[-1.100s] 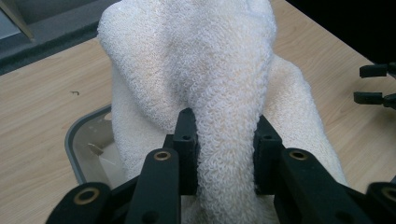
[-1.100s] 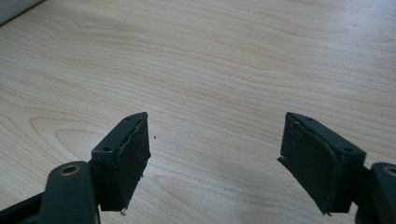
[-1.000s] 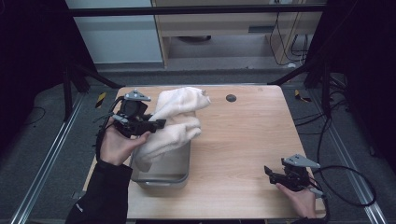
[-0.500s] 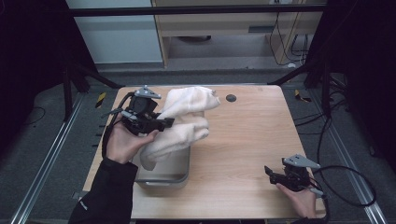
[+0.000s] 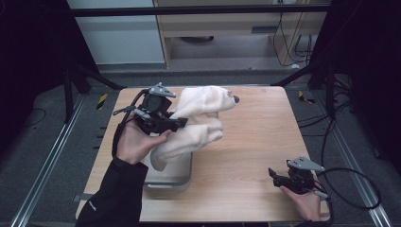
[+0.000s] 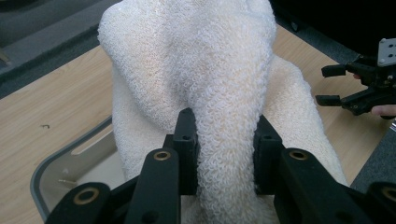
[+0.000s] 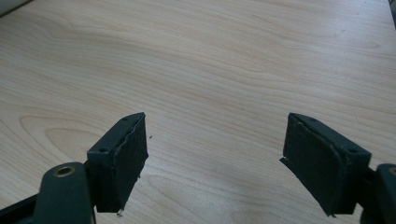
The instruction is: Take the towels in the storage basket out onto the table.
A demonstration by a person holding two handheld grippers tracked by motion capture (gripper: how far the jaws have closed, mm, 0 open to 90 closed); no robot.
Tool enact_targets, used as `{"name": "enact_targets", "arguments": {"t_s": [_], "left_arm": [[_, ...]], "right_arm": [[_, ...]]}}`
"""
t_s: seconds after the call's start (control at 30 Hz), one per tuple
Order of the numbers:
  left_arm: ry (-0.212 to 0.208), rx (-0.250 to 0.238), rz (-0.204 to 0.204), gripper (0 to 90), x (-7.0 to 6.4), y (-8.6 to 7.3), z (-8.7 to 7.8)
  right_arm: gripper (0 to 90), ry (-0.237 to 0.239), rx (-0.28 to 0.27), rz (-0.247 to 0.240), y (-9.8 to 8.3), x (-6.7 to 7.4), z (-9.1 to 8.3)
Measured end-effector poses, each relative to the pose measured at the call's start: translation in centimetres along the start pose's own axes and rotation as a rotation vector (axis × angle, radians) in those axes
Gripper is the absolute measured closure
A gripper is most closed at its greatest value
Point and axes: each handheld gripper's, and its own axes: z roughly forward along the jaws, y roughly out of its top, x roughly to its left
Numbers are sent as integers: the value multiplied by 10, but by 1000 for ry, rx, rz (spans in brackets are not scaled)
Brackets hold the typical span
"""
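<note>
Left gripper view showed the left gripper [image 6: 223,140] clamped on a bunched fold of the towel [image 6: 205,70], a thick, cream-white, looped-pile cloth that rose ahead of the jaws and draped down both sides. High view had that towel [image 5: 198,118] lifted above the grey tray [image 5: 175,177] on the wooden table [image 5: 255,137], its lower end hanging to the tray's rim; what the tray held could not be told. Near the table's right front corner, the right gripper [image 5: 275,176] had just been opening, its jaws apart over bare wood with nothing between them.
</note>
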Motion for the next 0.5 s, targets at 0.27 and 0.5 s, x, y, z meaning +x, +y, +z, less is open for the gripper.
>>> {"name": "enact_targets", "arguments": {"t_s": [0.27,0.5], "left_arm": [[-18,10,30,693,-15,11,6],[-32,20,46,693,-25,17,14]], "right_arm": [[181,-4,9,5,0,-1,0],[177,-14,7,-11,-1,-1,-1]]}}
